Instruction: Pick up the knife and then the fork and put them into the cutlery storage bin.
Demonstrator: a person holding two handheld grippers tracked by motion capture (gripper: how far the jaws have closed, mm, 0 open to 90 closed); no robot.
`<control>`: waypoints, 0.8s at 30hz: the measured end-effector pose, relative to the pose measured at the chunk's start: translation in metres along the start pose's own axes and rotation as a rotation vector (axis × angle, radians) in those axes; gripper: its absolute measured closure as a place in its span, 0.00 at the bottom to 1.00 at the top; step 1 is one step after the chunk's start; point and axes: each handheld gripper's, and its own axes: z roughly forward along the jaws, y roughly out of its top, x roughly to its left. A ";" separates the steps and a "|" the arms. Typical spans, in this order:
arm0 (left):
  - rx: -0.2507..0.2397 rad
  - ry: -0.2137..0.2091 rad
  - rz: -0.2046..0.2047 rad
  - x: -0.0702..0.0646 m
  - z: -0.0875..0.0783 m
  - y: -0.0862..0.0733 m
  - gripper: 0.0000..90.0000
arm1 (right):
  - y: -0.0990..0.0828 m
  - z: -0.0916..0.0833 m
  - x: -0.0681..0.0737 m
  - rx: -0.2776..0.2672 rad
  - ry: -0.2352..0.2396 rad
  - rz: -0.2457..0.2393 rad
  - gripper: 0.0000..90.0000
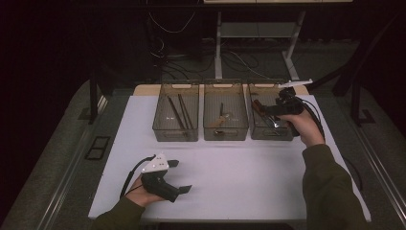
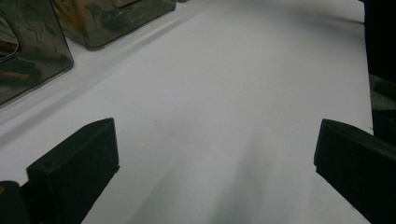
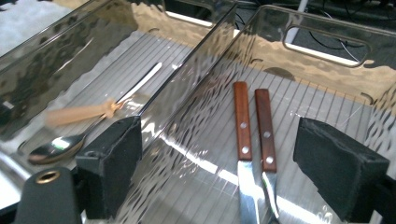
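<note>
Nearest the person, at about seven o'clock on the white table [image 1: 239, 172], the left gripper [image 1: 180, 176] rests low over the bare surface, held in a hand whose sleeve enters from the bottom edge; its jaws are spread wide with nothing between them, and in the left gripper view [image 2: 215, 154] they frame plain tabletop. Farther off, along the twelve o'clock edge of the table, three clear bins stand in a row, just beside one another. At eleven o'clock the left bin [image 1: 175, 129] holds long dark sticks [image 1: 178, 112] that lie slanted. At twelve o'clock the middle bin [image 1: 225, 129] holds a spoon [image 3: 60, 147] and a piece with a pale wooden handle [image 3: 77, 113], which the right gripper view shows lying close together on the ribbed floor. At one o'clock the right gripper [image 1: 269, 111] hovers over the right bin [image 1: 258, 135], held by a hand at the bin's right side. Its jaws are spread wide and pinch nothing. Below them in the right gripper view [image 3: 217, 168], two knives [image 3: 254, 154] with red-brown riveted handles lie side by side on the floor of the right bin [image 3: 327, 60], nearly touching, blades toward the camera and handles pointing to twelve o'clock.
</note>
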 end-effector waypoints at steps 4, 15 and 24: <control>0.003 0.004 -0.003 0.000 0.000 0.000 0.00 | -0.012 -0.007 0.008 -0.008 0.018 -0.021 0.18; -0.002 0.008 -0.004 0.000 0.000 0.000 0.00 | -0.039 -0.030 0.034 -0.062 0.105 -0.084 0.18; 0.006 0.011 0.006 0.000 -0.001 0.000 0.00 | -0.070 -0.045 0.055 -0.093 0.178 -0.126 0.18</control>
